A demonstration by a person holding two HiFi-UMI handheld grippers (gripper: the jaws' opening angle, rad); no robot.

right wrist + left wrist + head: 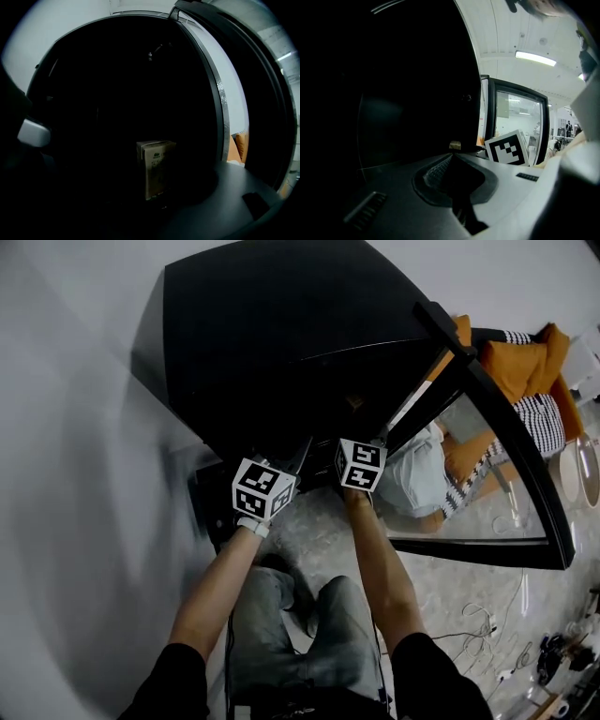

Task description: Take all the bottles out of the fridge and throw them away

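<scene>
Inside the fridge [281, 343] a carton [155, 168] is faced by the right gripper [380, 442], jaws spread wide. The left gripper [453, 155] is held before the fridge, jaws pressed together on nothing.

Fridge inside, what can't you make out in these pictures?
- Head view: the fridge shelves are hidden beneath its own top.
- Right gripper view: the inside is nearly black. Only one carton shows, its print too dim to read. Whatever else stands there is lost in the dark.
- Left gripper view: a small tan thing just past the left tool is too small to name.
</scene>
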